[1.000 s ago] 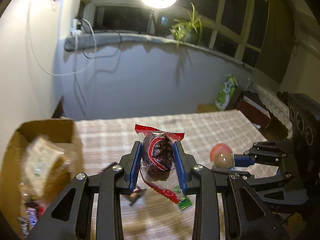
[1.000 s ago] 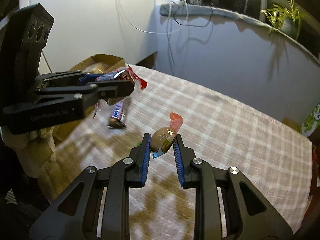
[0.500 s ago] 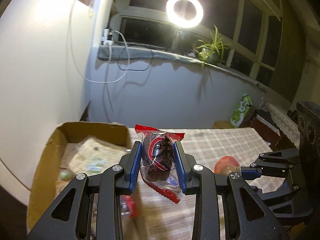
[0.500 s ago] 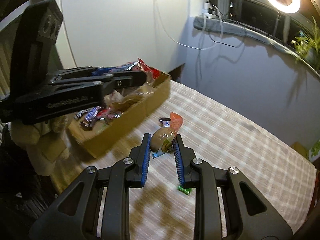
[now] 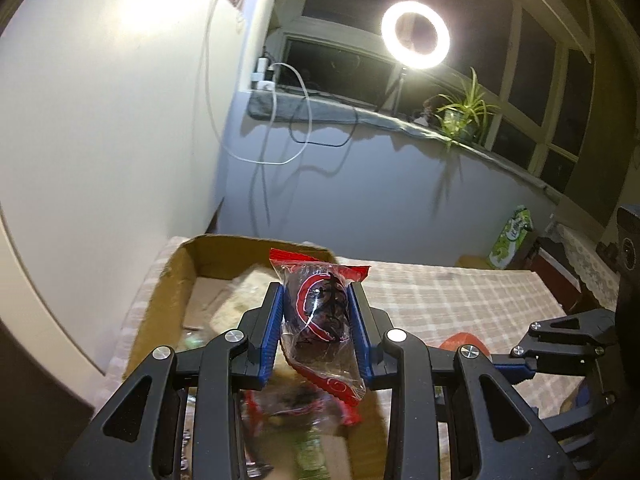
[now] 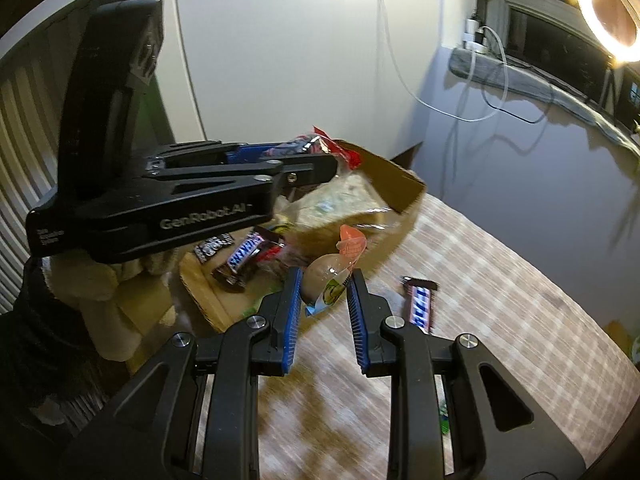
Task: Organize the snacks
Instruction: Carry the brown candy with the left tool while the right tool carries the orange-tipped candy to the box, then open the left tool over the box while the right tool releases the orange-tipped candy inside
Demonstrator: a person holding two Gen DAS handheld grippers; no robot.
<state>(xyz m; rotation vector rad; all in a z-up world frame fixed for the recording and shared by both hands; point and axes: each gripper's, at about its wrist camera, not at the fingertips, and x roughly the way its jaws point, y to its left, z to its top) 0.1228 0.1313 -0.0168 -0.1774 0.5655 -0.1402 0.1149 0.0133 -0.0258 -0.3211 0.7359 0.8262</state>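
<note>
My left gripper (image 5: 316, 320) is shut on a dark snack in a clear wrapper with red ends (image 5: 320, 312) and holds it above the open cardboard box (image 5: 168, 292). In the right wrist view the left gripper (image 6: 304, 164) hangs over the same box (image 6: 400, 184), which holds several snack bars (image 6: 244, 256) and packets. My right gripper (image 6: 324, 304) is shut on a small round candy with an orange wrapper end (image 6: 332, 280), just beside the box's near side. The right gripper also shows in the left wrist view (image 5: 512, 364).
A snack bar in a dark and blue wrapper (image 6: 420, 300) lies on the checked tablecloth (image 6: 500, 320) to the right of the box. A white wall stands just left of the box. A ring light (image 5: 416, 36) and a plant (image 5: 464, 116) sit at the window ledge.
Both grippers have moved left, from over the tablecloth to the cardboard box, each still holding its snack. The left one now hangs over the box.
</note>
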